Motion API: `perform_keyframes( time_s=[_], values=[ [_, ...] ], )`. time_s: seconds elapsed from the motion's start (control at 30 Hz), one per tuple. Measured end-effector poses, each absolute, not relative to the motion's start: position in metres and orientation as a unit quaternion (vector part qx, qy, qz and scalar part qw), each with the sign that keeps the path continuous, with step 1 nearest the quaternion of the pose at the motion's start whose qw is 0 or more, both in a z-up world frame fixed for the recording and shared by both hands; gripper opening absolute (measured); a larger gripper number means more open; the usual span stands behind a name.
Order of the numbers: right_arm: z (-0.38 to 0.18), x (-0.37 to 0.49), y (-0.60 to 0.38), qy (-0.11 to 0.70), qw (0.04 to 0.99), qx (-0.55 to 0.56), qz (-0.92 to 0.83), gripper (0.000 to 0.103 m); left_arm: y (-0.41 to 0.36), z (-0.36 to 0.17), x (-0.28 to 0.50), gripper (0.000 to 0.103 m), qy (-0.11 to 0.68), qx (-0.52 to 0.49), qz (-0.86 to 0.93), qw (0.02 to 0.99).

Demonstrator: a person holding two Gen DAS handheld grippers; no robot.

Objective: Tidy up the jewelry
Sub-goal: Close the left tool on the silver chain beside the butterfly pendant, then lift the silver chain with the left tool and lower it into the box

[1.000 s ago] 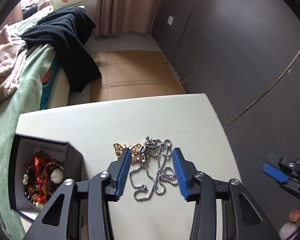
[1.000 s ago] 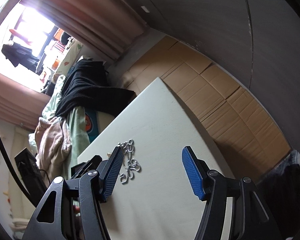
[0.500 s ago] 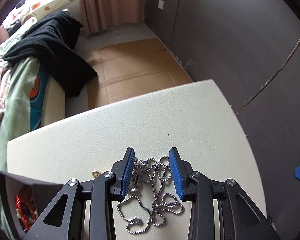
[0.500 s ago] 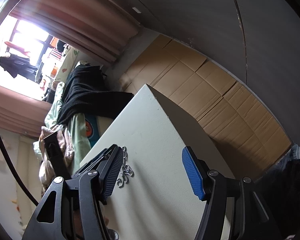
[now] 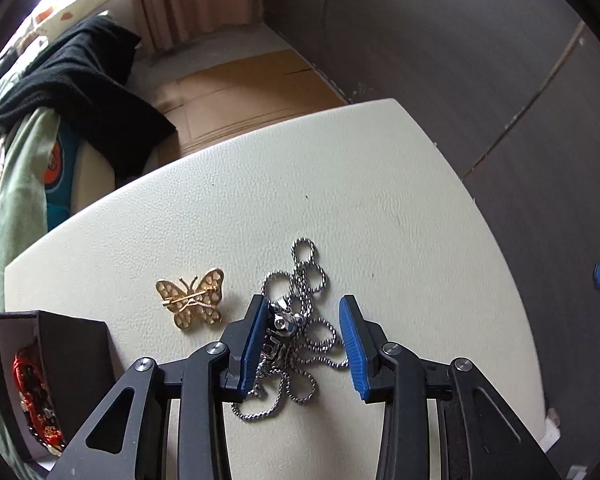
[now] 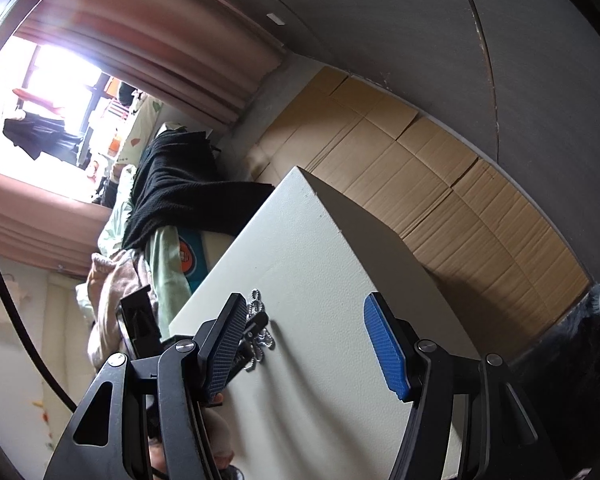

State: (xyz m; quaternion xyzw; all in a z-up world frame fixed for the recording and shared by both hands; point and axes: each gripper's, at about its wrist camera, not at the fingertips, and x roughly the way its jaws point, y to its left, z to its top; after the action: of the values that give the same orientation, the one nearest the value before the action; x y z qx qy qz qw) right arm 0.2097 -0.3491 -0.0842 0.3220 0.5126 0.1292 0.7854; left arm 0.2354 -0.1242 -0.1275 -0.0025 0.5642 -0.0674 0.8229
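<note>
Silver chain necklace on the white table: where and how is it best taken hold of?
Probably at the silver pendant, where the silver chain necklace bunches thickest; the flat single loops offer little to pinch. Come from above, as the left gripper does, its jaws straddling the pile, not yet closed on it. The gold butterfly brooch lies apart, clear of the jaws.

Box (image 5: 72, 364) contents cut off; chain (image 5: 300, 344) partly behind tongs.

The right gripper (image 6: 316, 344) hangs over the white table (image 6: 332, 280) with its blue-padded jaws spread and nothing between them. Past its left finger, the left gripper (image 6: 256, 326) reaches down onto a silver ball chain (image 6: 260, 344). Flattened cardboard (image 6: 440, 184) covers the floor beyond.
</note>
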Motion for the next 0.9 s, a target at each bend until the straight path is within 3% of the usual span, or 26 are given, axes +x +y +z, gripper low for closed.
perform_keyframes(
  time_s=[0.07, 0.13, 0.3, 0.37, 0.43, 0.77, 0.8, 0.87, 0.9],
  values=[
    [-0.084, 0.21, -0.349, 0.511, 0.786, 0.323, 0.13, 0.062, -0.124, -0.128, 0.233, 0.04, 0.569, 0.003, -0.067, 0.82],
    [-0.084, 0.209, -0.351, 0.512, 0.784, 0.326, 0.128, 0.062, -0.123, -0.129, 0.226, 0.047, 0.571, -0.006, -0.073, 0.818],
    [-0.085, 0.208, -0.357, 0.509, 0.783, 0.335, 0.126, 0.062, -0.123, -0.131, 0.215, 0.048, 0.559, -0.004, -0.064, 0.827],
    [-0.085, 0.207, -0.358, 0.509, 0.782, 0.337, 0.128, 0.062, -0.121, -0.13, 0.214, 0.043, 0.559, -0.013, -0.058, 0.827],
    [-0.086, 0.207, -0.359, 0.509, 0.78, 0.34, 0.131, 0.062, -0.121, -0.129, 0.212, 0.02, 0.556, -0.018, -0.052, 0.83],
    [-0.088, 0.209, -0.338, 0.522, 0.78, 0.318, 0.133, 0.062, -0.105, -0.115, 0.195, 0.019, 0.513, -0.099, -0.055, 0.851],
    [-0.088, 0.209, -0.336, 0.522, 0.782, 0.315, 0.132, 0.062, -0.101, -0.105, 0.195, 0.017, 0.502, -0.104, -0.058, 0.857],
    [-0.09, 0.209, -0.326, 0.525, 0.785, 0.303, 0.13, 0.062, -0.093, -0.091, 0.192, 0.001, 0.484, -0.116, -0.061, 0.865],
    [-0.091, 0.211, -0.32, 0.529, 0.785, 0.294, 0.13, 0.062, -0.085, -0.083, 0.189, 0.001, 0.475, -0.135, -0.064, 0.867]
  ],
)
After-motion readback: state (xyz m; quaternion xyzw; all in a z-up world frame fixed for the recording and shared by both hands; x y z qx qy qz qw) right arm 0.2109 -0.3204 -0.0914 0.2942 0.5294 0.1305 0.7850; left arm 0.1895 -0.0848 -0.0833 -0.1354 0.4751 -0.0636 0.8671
